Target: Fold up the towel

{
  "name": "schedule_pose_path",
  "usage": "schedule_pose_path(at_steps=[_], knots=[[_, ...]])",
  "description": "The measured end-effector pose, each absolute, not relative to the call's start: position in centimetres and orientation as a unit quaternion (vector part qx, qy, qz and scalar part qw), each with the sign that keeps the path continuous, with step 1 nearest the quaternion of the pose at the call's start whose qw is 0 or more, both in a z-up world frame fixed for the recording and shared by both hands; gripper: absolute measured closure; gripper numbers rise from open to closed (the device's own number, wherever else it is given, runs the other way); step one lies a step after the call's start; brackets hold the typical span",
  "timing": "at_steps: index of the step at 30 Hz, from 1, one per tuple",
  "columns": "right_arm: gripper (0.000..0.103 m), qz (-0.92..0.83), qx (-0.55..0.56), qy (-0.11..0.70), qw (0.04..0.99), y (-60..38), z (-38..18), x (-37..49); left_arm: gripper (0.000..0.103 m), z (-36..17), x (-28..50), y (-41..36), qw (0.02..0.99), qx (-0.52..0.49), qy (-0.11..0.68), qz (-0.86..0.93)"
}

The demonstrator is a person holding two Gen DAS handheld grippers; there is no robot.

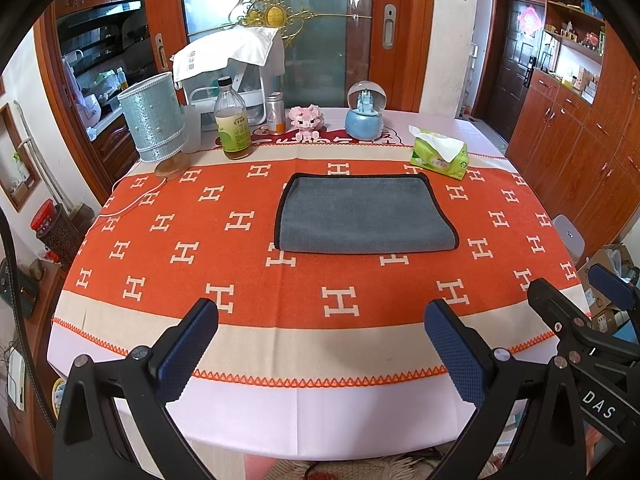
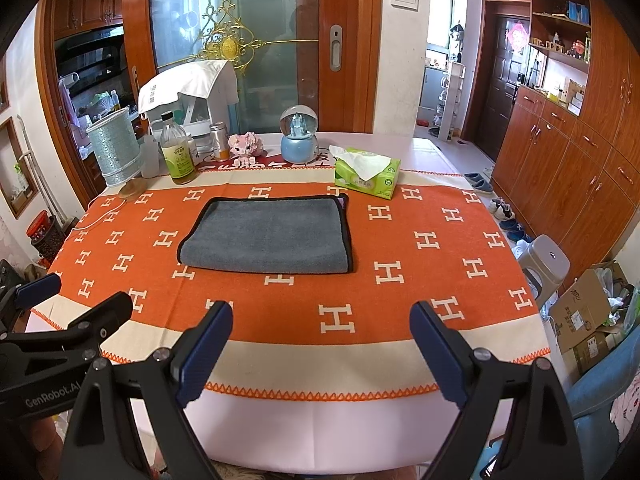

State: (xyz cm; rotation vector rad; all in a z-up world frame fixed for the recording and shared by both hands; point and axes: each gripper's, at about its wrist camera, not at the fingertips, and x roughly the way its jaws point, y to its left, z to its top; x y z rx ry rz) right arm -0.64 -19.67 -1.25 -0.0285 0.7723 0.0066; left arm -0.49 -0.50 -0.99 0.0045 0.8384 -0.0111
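A grey towel [image 1: 362,216] with black trim lies flat on the orange patterned tablecloth [image 1: 224,248], doubled over with its fold at the near edge. It also shows in the right wrist view [image 2: 268,236]. My left gripper [image 1: 320,328] is open and empty, held above the table's near edge, well short of the towel. My right gripper [image 2: 320,332] is open and empty, also at the near edge, to the right of the left one. The right gripper shows at the right of the left wrist view [image 1: 580,296], and the left gripper at the left of the right wrist view [image 2: 76,300].
Along the table's far side stand a glittery lamp [image 1: 154,122], a bottle [image 1: 232,120], a can [image 1: 276,114], a pink toy [image 1: 306,120], a snow globe [image 1: 366,110] and a green tissue pack [image 1: 440,154]. A stool [image 2: 546,262], boxes [image 2: 584,312] and cabinets [image 2: 568,168] are to the right.
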Motion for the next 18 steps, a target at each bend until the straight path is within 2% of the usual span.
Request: schedule_pose_path(at_steps=[18], knots=[[0.012, 0.001, -0.016, 0.376, 0.926, -19.73, -1.43, -0.66, 0.001, -1.07, -0.54, -0.38, 0.913, 0.002, 0.409, -0.006]])
